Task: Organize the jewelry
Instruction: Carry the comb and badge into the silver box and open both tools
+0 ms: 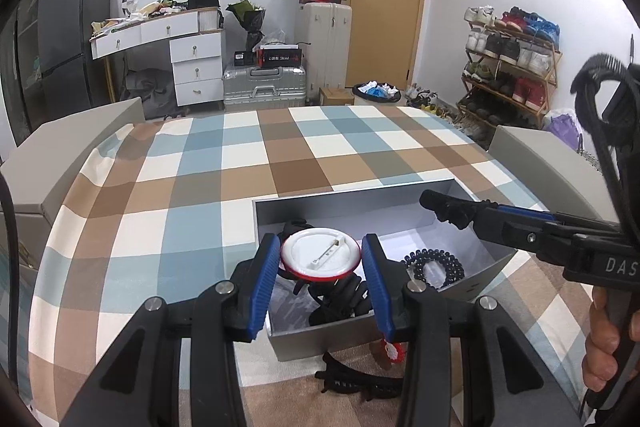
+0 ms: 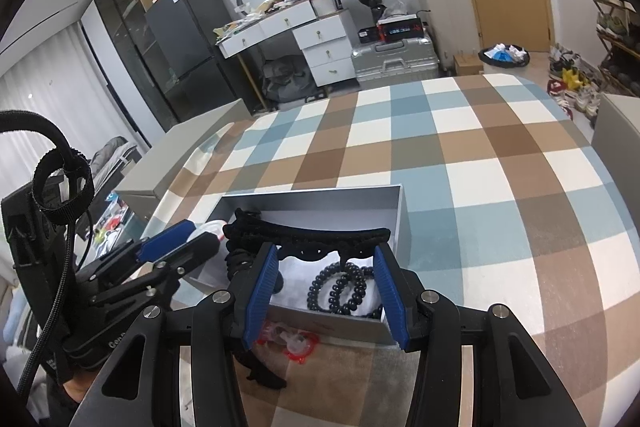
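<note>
1. Seen from the left wrist camera, the left tongs (image 1: 320,261) hold a round white pin badge (image 1: 319,258) with a red rim, back side up, gripped between the two blue pads above the near left part of an open grey box (image 1: 344,203). The box sits on a checked tabletop (image 1: 200,167). Inside it lie a black coiled hair tie (image 1: 436,265) and some dark items under the badge that are hard to identify. On the tabletop in front of the box lie a black hair claw (image 1: 360,379) and a small red-and-white piece (image 1: 394,347). The right tongs (image 1: 444,209) reach in from the right over the box.

2. From the right wrist camera, the right tongs (image 2: 326,275) stand wide apart and seem to grip nothing; a black lacy band (image 2: 320,237) lies just beyond the tips, whether touching cannot be told. The coiled hair tie (image 2: 344,289) rests in the box (image 2: 402,223) below.

3. Judging by this, the sorting is partly done: several pieces are in the box, the badge is about to go in, and the hair claw (image 2: 262,373) and red-and-white piece (image 2: 292,345) remain outside.
</note>
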A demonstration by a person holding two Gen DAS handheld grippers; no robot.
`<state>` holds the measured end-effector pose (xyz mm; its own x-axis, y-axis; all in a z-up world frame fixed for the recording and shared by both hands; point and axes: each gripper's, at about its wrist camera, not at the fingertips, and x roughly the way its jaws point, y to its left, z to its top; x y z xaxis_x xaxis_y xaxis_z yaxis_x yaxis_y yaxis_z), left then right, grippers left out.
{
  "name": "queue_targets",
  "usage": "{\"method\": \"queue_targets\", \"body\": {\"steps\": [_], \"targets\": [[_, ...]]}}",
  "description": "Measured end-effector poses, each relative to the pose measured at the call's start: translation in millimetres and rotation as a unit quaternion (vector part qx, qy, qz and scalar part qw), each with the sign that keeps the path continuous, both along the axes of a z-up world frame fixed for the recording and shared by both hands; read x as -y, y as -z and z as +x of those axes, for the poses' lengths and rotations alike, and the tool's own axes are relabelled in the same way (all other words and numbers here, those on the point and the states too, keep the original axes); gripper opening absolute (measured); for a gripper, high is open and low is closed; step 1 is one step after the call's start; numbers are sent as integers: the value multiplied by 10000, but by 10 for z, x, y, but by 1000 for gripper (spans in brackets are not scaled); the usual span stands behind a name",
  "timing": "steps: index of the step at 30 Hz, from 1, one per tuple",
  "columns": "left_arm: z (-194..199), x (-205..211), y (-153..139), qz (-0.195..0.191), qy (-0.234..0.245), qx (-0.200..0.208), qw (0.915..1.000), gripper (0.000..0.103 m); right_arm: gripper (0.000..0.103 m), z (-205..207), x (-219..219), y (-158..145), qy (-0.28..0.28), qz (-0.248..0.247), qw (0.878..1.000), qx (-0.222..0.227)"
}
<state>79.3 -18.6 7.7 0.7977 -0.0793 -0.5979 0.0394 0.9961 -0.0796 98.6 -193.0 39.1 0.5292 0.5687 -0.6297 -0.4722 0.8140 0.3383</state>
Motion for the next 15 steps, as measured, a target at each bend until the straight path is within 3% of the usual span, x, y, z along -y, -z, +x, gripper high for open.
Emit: {"method": "queue_targets", "body": {"steps": [15], "targets": [[96,76,75,102,5,-167,9998,36,48,109,-63,10,-20,-47,10000,-40]]}}
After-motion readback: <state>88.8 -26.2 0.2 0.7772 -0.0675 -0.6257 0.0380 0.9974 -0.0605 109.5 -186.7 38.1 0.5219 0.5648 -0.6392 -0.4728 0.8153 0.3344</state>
